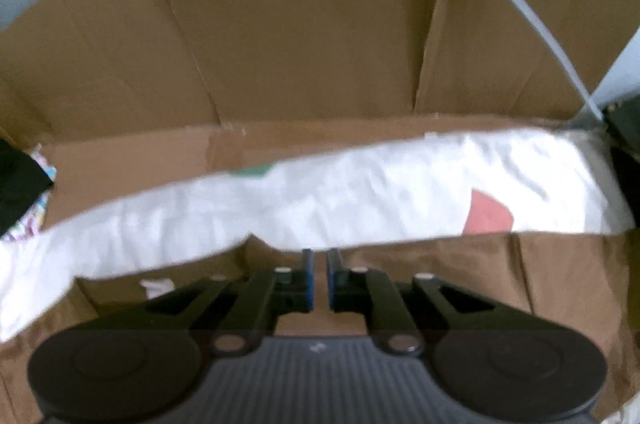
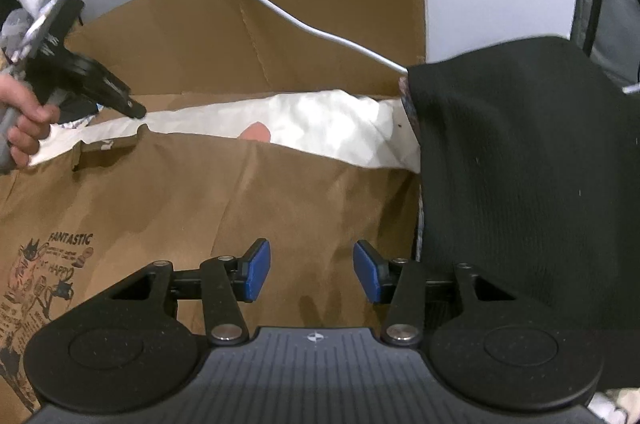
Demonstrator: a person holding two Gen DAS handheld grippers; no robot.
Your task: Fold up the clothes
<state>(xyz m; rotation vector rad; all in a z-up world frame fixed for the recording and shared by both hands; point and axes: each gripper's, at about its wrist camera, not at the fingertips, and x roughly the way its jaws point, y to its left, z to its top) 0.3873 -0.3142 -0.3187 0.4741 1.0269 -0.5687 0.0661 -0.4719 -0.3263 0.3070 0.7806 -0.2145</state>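
1. The left gripper (image 1: 319, 266) has its blue pads drawn almost together, only a thin slit between them. Its tips sit at the near edge of the white garment (image 1: 320, 200); whether cloth is pinched there I cannot tell, for that view is blurred and the right wrist view shows the tips meeting the edge without showing a fold between them.
2. The right gripper (image 2: 312, 272) stands about half open and holds nothing; it hangs over the brown paper (image 2: 200, 192).
3. The white garment lies as a long strip running side to side, ahead of both claws, between the brown paper and the upright cardboard (image 2: 280, 24). A pink patch (image 2: 256, 133) shows on it near the paper's edge.
4. From the garment, the left claw is at the strip's left end. The right claw is well short of it, and the strip's right end disappears behind a black cloth (image 2: 520, 164).
5. My guess: the right claw must reach forward to that far end before any fold begins.
6. A white cable (image 2: 304, 24) crosses the cardboard above the garment.
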